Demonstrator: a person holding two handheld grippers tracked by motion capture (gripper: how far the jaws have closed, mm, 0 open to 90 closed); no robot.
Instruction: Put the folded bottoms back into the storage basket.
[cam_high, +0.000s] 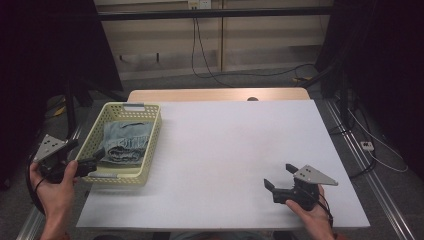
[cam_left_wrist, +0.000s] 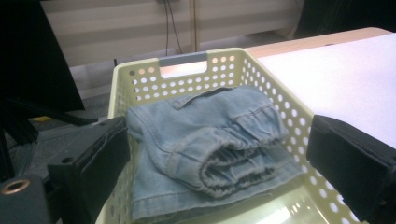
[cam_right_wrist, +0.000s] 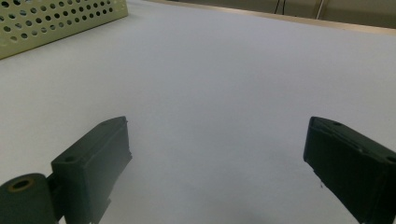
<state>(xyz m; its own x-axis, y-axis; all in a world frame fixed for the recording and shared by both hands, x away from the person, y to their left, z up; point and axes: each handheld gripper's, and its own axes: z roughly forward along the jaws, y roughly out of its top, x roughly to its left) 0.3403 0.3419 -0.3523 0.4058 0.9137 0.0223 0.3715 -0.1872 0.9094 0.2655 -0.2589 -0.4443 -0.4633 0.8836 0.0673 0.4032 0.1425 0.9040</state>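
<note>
A folded piece of light-blue denim clothing (cam_left_wrist: 205, 149) lies inside a pale yellow perforated basket (cam_high: 152, 145) standing at the left of the white tabletop (cam_high: 235, 150). The left gripper (cam_high: 92, 163) sits at the basket's near end with its jaws spread wide and nothing between them; in the left gripper view they frame the near end of the garment. The right gripper (cam_high: 280, 177) rests well apart on the right of the tabletop, its jaws likewise parted and empty over bare surface. The denim looks soft and limp but fairly thick, probably of moderate weight for cloth, so it should sag and unfold when lifted rather than keep its shape. It is neither fragile nor slippery; the weave should grip well. The gathered, elastic-looking hem (cam_left_wrist: 233, 168) bulging toward the left gripper offers the thickest ridge to pinch, though a hold there may raise only the top layers, and the basket is light enough that it might shift.
</note>
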